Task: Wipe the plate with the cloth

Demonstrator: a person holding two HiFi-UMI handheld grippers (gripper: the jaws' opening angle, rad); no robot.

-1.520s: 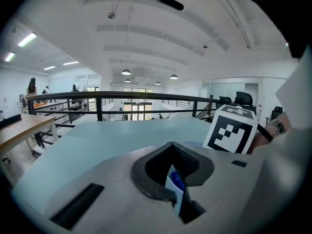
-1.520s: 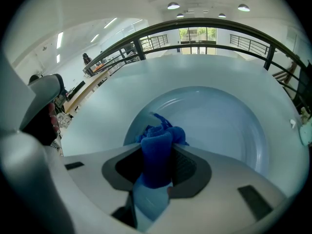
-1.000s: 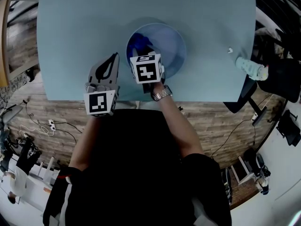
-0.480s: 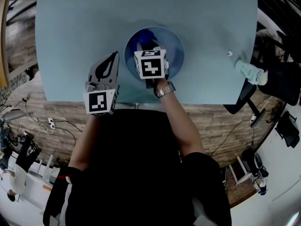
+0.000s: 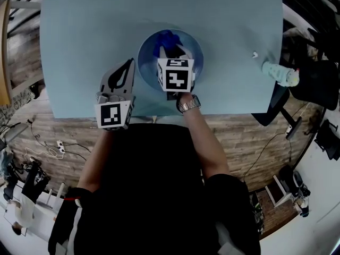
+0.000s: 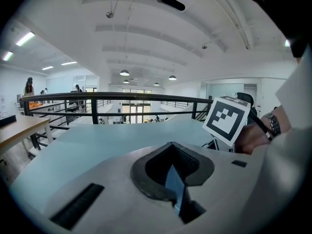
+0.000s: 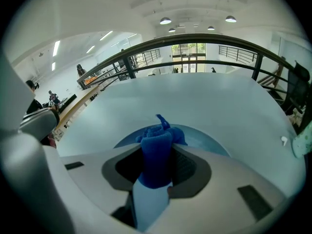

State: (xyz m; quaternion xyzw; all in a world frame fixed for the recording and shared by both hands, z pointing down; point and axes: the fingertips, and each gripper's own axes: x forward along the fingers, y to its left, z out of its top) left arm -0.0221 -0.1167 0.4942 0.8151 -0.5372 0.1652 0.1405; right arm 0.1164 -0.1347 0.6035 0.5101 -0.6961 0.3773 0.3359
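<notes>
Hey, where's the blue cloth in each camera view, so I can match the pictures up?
Head view: the cloth sits upper centre, on the plate.
Left gripper view: not in it.
Right gripper view: the cloth is at centre, clamped in the right tool, with the plate behind.
Shared landmark: the pale blue table, seen in all three views.

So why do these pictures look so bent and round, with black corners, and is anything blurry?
Head view: the wide lens bows the table's straight edges; light is even, without harsh shadows. Left gripper view: round image with black corners, railing bent into an arc, ceiling lamps as bright spots. Right gripper view: same black rim; the cloth, close to the lens, looks slightly soft.
</notes>
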